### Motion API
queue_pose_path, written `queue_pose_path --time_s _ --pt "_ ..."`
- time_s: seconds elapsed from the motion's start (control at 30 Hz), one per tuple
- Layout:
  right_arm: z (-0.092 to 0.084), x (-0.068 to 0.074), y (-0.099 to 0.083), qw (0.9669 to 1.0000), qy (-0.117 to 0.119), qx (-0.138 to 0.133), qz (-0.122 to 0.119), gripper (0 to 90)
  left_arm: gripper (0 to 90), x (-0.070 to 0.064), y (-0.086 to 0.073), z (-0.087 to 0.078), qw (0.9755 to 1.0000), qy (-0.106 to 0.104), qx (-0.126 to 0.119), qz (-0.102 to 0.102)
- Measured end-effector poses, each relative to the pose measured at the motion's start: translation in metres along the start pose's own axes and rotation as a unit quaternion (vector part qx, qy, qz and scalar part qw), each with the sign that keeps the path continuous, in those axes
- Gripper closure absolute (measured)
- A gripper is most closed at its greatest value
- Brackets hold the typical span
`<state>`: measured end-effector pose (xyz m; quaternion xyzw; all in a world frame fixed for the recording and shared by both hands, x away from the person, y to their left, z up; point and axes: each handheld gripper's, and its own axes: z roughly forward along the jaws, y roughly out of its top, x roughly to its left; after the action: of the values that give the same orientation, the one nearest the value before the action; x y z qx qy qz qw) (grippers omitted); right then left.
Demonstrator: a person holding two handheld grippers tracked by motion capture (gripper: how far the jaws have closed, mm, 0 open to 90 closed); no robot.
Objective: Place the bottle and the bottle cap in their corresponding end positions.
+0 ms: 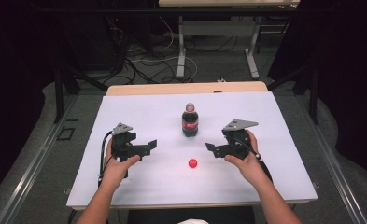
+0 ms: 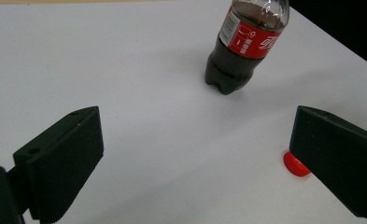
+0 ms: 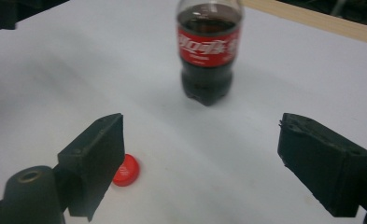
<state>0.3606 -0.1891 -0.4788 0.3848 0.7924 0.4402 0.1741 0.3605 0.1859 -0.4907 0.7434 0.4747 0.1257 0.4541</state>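
A small cola bottle [image 1: 190, 120] with a red label stands upright and uncapped at the middle of the white table [image 1: 139, 184]. Its red cap [image 1: 193, 163] lies flat on the table in front of it. My left gripper [image 1: 149, 145] hovers left of the cap, jaws wide apart and empty. My right gripper [image 1: 210, 148] is right of the cap, jaws open with nothing between them. In the left gripper view the bottle [image 2: 247, 44] stands ahead and the cap [image 2: 295, 165] peeks out beside the right jaw. In the right gripper view the bottle [image 3: 208, 51] is ahead and the cap [image 3: 126, 170] lies by the left jaw.
The white sheet covers the table, with a strip of wooden edge [image 1: 186, 87] at the far side. Beyond it, cables [image 1: 148, 63] and desk legs [image 1: 181, 46] stand on the grey floor. Dark frame bars flank the table.
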Motion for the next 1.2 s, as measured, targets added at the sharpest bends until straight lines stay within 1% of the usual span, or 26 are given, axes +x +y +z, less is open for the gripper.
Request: queue_pose_path --time_s 0.07,0.1,0.13,0.23,0.27,0.33,0.37,0.4,0.43,0.47,0.5,0.53,0.57,0.6,0.67,0.73,0.77,0.8,0.83,0.9,0.97,1.03,1.07,1.1,1.17,1.2 --pt "-0.007 -0.007 -0.002 0.9998 -0.016 -0.001 0.006 9.7 3.2 0.001 0.0 0.0 1.0 0.003 -0.005 -0.003" --pt "-0.01 -0.011 -0.004 0.9997 -0.023 -0.003 0.005 7.0 3.2 0.002 0.0 -0.001 1.0 0.005 -0.004 -0.001" --pt "-0.013 -0.014 -0.005 0.9995 -0.031 -0.002 0.011 5.8 3.2 0.002 0.0 -0.001 1.0 0.007 -0.005 -0.003" --pt "-0.022 -0.025 -0.009 0.9991 -0.041 -0.004 0.012 4.9 3.9 0.004 -0.002 0.0 0.9999 0.016 0.0 0.003" --pt "-0.024 -0.028 -0.011 0.999 -0.041 -0.003 0.016 4.9 4.2 0.005 -0.002 0.0 0.9998 0.019 0.002 0.006" --pt "-0.028 -0.034 -0.014 0.9987 -0.047 0.001 0.021 4.9 4.2 0.007 -0.003 0.001 0.9998 0.022 0.0 0.001" --pt "-0.028 -0.036 -0.016 0.9982 -0.052 0.002 0.028 5.0 4.2 0.008 -0.004 0.001 0.9997 0.024 0.0 0.003" --pt "-0.03 -0.04 -0.018 0.9982 -0.053 0.008 0.026 4.9 4.2 0.01 -0.004 0.0 0.9997 0.022 0.006 0.001" --pt "-0.03 -0.042 -0.02 0.9979 -0.058 0.006 0.026 4.9 4.2 0.01 -0.005 0.001 0.9996 0.027 -0.001 -0.004" --pt "-0.032 -0.045 -0.022 0.9979 -0.059 0.008 0.024 4.9 4.2 0.012 -0.005 0.0 0.9996 0.025 0.007 -0.002" --pt "-0.033 -0.048 -0.024 0.9978 -0.06 0.008 0.025 4.6 4.2 0.013 -0.006 0.001 0.9996 0.028 0.003 -0.005" --pt "-0.034 -0.051 -0.026 0.9976 -0.064 0.008 0.024 3.9 4.2 0.015 -0.006 0.0 0.9996 0.026 0.008 -0.005" --pt "-0.035 -0.054 -0.027 0.9972 -0.067 0.007 0.031 3.4 4.2 0.017 -0.006 0.0 0.9996 0.026 0.012 -0.006" --pt "-0.036 -0.057 -0.029 0.9969 -0.07 0.008 0.036 2.7 4.2 0.019 -0.007 0.002 0.9996 0.027 0.002 -0.012" --pt "-0.038 -0.063 -0.033 0.9968 -0.068 0.007 0.042 1.6 4.2 0.022 -0.009 0.002 0.9994 0.025 0.002 -0.023" --pt "-0.039 -0.067 -0.037 0.9959 -0.073 0.01 0.052 0.0 4.0 0.028 -0.011 0.003 0.9991 0.03 0.0 -0.03" --pt "-0.039 -0.071 -0.039 0.9959 -0.075 0.01 0.049 0.0 3.8 0.03 -0.012 0.004 0.9989 0.028 0.001 -0.037" --pt "-0.039 -0.073 -0.041 0.9956 -0.076 0.011 0.055 0.0 2.7 0.033 -0.013 0.004 0.9987 0.026 0.001 -0.043" --pt "-0.038 -0.075 -0.044 0.9949 -0.081 0.012 0.059 0.0 2.1 0.035 -0.014 0.004 0.9985 0.03 -0.001 -0.046" --pt "-0.037 -0.08 -0.049 0.9938 -0.092 0.015 0.061 0.0 0.8 0.039 -0.016 0.004 0.9986 0.035 -0.001 -0.039" --pt "-0.036 -0.085 -0.055 0.9919 -0.104 0.019 0.071 0.0 0.7 0.043 -0.018 0.004 0.998 0.053 -0.004 -0.034" --pt "-0.035 -0.09 -0.06 0.9902 -0.113 0.022 0.079 0.0 0.7 0.048 -0.02 0.004 0.9974 0.06 -0.001 -0.041" --pt "-0.035 -0.092 -0.063 0.9891 -0.119 0.022 0.084 0.0 0.7 0.05 -0.021 0.004 0.9971 0.063 -0.002 -0.043" --pt "-0.035 -0.095 -0.066 0.9885 -0.124 0.022 0.083 0.0 0.7 0.052 -0.022 0.004 0.9968 0.065 -0.006 -0.046" --pt "-0.036 -0.101 -0.072 0.9858 -0.136 0.021 0.096 0.0 0.7 0.055 -0.023 0.003 0.996 0.076 -0.005 -0.046" --pt "-0.036 -0.102 -0.075 0.9841 -0.14 0.022 0.107 0.0 0.7 0.056 -0.023 0.003 0.9957 0.079 -0.008 -0.048"
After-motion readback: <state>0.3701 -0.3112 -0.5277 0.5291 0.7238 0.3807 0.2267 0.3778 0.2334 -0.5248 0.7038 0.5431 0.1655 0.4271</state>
